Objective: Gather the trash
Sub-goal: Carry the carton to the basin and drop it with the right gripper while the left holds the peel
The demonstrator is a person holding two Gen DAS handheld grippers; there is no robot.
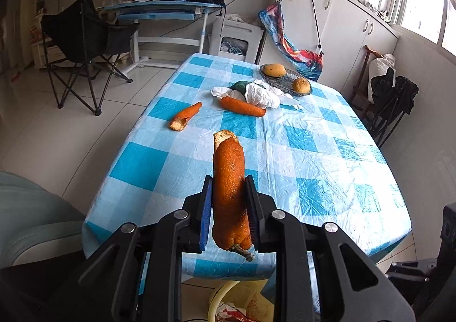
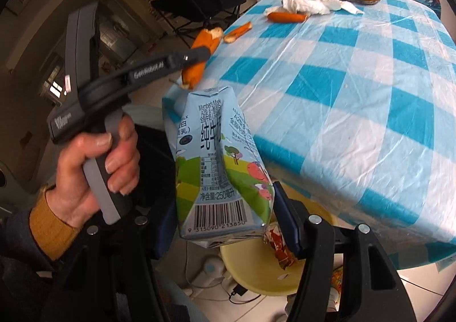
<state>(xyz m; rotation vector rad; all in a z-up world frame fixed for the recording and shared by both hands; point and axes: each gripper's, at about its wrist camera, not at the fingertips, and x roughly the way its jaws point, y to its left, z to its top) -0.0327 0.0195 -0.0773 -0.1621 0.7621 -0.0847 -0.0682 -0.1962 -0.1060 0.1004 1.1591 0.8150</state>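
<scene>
Orange peel (image 1: pixel 229 193), a long curled strip with the stem nub at the bottom, is pinched upright between the blue pads of the left gripper (image 1: pixel 229 202), hanging above the near edge of the table (image 1: pixel 327 156) with its blue and white checkered cloth. Over on the other side, the right gripper (image 2: pixel 225 208) is clamped on a squashed milk carton (image 2: pixel 219 162), light blue with a barcode at the bottom, held just off the table's corner and right above a pale yellow bin (image 2: pixel 256 270) on the floor that already has a red wrapper (image 2: pixel 280 248) in it. From the right wrist view you can also see the person's left hand (image 2: pixel 94 171) wrapped around the left tool's handle, mustard sleeve cuff showing. Further out on the table there's another bit of peel (image 1: pixel 185 116) lying flat, then a whole carrot (image 1: pixel 242 107) touching a heap of crumpled white tissue (image 1: pixel 262 94), with something dark green (image 1: pixel 240 86) tucked behind it. Past that sits a glass dish (image 1: pixel 285 81) holding two yellowish fruits, one at each end. Beyond the table: a black folding chair (image 1: pixel 82 34) and a blue desk (image 1: pixel 159 8) with a backpack on it.
</scene>
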